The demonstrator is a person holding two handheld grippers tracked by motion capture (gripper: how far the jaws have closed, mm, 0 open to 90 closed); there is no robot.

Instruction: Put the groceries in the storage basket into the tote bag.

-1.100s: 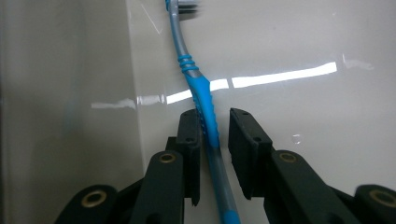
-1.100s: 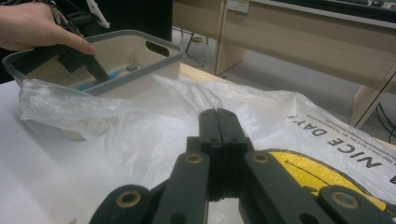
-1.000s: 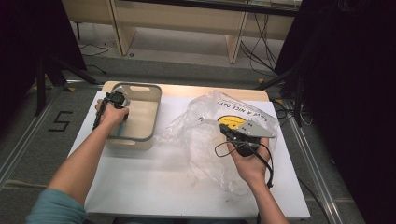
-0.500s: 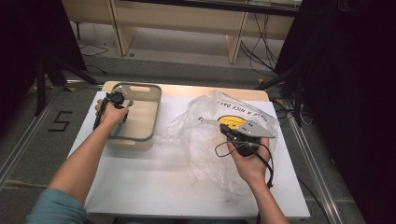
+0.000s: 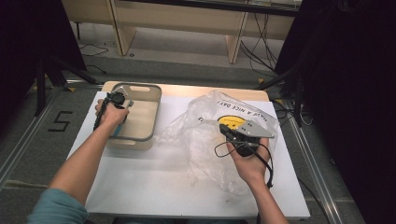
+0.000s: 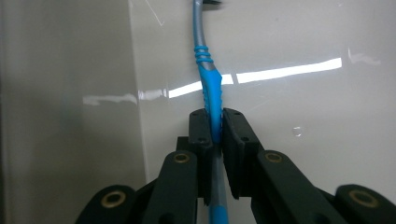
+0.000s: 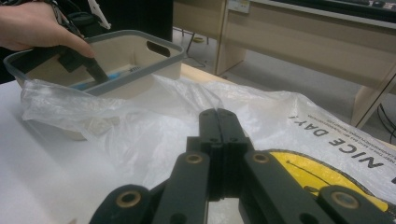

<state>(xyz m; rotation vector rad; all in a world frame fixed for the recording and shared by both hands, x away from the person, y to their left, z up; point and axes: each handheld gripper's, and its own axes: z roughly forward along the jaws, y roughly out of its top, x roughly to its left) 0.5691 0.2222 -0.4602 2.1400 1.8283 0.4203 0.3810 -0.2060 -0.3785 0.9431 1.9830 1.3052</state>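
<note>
Item: my left gripper (image 6: 214,128) clamped the blue toothbrush (image 6: 211,93) inside the tray (image 5: 148,122) (right gripper (image 7: 218,122) fully closed, empty).

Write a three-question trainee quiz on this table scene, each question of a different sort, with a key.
1. True or false: the left tongs are clamped on a blue toothbrush.
2. What lies under the right tongs? A) a folded towel B) a clear plastic bag C) a stack of plates
3. Fill in: the left tongs reach down into a beige ____ with a grey rim.

Key
1. True; the pads press on its handle.
2. B; the bag is crumpled, with a yellow face and lettering printed on it.
3. Bin.
</note>
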